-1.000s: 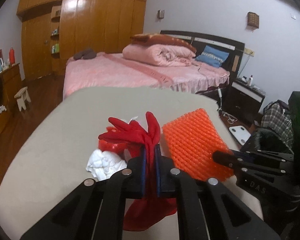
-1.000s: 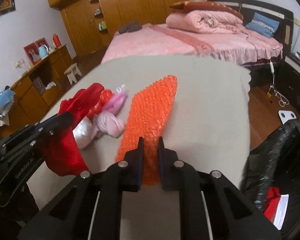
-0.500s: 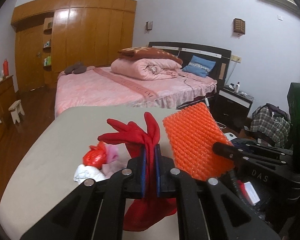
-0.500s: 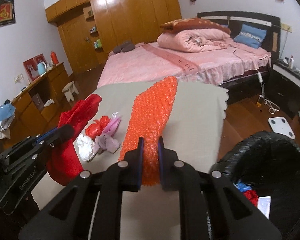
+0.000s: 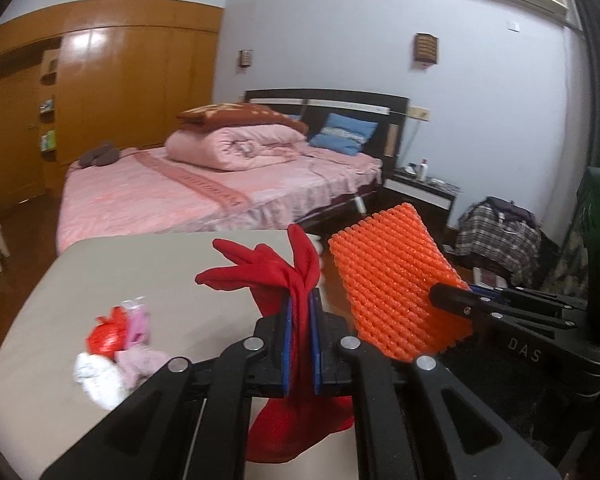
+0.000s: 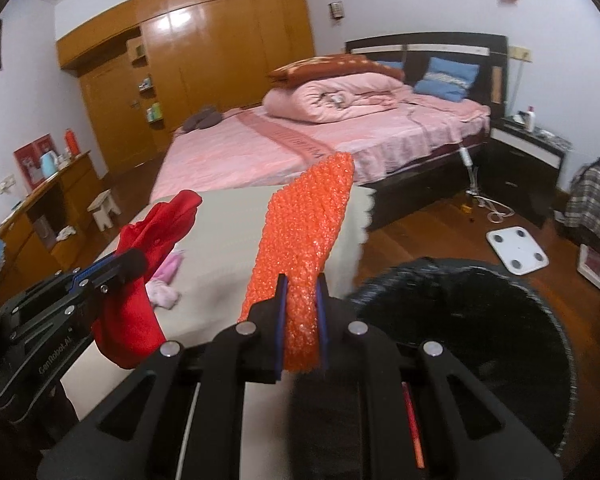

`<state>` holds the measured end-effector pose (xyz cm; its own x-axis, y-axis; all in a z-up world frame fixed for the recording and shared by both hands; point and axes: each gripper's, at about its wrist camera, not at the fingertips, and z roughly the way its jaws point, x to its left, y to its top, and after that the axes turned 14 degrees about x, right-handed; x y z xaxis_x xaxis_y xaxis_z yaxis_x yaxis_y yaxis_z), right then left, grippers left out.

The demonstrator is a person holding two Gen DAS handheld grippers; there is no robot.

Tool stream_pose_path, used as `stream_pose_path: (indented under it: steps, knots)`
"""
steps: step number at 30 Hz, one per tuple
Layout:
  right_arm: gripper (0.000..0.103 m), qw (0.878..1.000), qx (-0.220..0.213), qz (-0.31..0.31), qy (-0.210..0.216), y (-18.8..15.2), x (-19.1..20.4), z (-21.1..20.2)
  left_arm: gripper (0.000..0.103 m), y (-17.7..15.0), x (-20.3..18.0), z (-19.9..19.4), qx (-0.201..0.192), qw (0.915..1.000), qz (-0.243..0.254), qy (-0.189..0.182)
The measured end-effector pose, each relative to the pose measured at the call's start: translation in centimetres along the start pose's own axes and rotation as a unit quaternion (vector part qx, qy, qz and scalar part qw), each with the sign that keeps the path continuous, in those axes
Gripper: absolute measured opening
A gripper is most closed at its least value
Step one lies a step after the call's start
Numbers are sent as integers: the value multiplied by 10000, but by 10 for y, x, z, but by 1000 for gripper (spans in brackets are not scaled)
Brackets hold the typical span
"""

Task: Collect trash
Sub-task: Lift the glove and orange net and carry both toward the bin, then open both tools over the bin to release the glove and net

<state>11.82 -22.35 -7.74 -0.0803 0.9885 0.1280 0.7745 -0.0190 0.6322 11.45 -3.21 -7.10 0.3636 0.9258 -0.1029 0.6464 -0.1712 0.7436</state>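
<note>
Carrying trash toward black bin [image 6: 480,320]: left hand-held gripper [image 5: 300,344] clamped on red cloth [image 5: 284,276], right hand-held gripper [image 6: 302,324] clamped on orange foam sheet [image 6: 304,232]; more scraps [image 5: 116,344] left on table [image 5: 60,280].

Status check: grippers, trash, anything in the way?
Left gripper shut on red cloth. Right gripper shut on orange foam sheet. Black bin near, path clear.

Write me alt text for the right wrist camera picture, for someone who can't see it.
The right gripper is shut on an orange bubble-wrap sheet, held beside a black-lined trash bin. To its left, the left gripper holds a red glove above a beige table.
</note>
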Motion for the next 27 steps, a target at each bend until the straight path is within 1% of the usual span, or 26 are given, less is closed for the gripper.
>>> stream_pose_path:
  steps: [6,15,21,23,26,27]
  knots:
    - [12,9989,-11,285,-363,-14,-39,-11,8,8,-45,15,37,9985,352,-415]
    - [12,9943,1,718,-784,-39,-91,-23,8,13,-99,39,143,9938,716,-833]
    - [13,9902,92,975,-998,-55,-120,-22,8,16,-131,62,333,9892,923,-1090]
    - [16,9886,157,1044,-1071,-63,-128,-21,8,14,-141,73,475,9858,1041,-1228]
    - [17,9859,270,1147,-1188,-71,-138,-16,13,7,-150,86,627,9822,1164,-1333]
    - [21,9851,295,1166,-1227,-72,-141,-14,21,5,-152,91,679,9817,1186,-1329]
